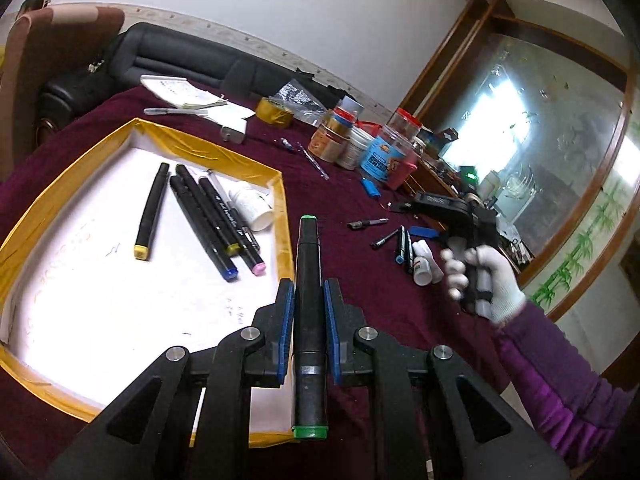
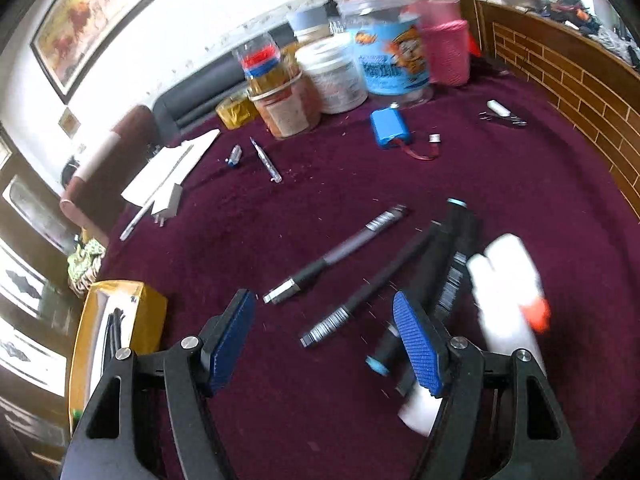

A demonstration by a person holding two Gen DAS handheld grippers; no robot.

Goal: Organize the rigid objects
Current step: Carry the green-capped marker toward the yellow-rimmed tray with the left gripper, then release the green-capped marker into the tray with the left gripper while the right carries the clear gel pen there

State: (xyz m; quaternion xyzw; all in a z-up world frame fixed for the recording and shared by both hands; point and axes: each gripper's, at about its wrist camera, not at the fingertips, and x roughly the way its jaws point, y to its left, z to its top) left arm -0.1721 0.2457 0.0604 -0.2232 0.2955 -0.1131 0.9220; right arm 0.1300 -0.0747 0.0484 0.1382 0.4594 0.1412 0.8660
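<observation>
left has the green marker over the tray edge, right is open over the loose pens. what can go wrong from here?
1. The green-capped marker in the left gripper hangs over the yellow tray wall; released early, it may land outside.
2. The right gripper, open, could knock the white bottles crowding the blue-capped marker.

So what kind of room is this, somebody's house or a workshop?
Most likely a home living or dining room: a table under a maroon cloth, a dark sofa against the wall, a framed painting, and food jars mixed with pens.
</observation>
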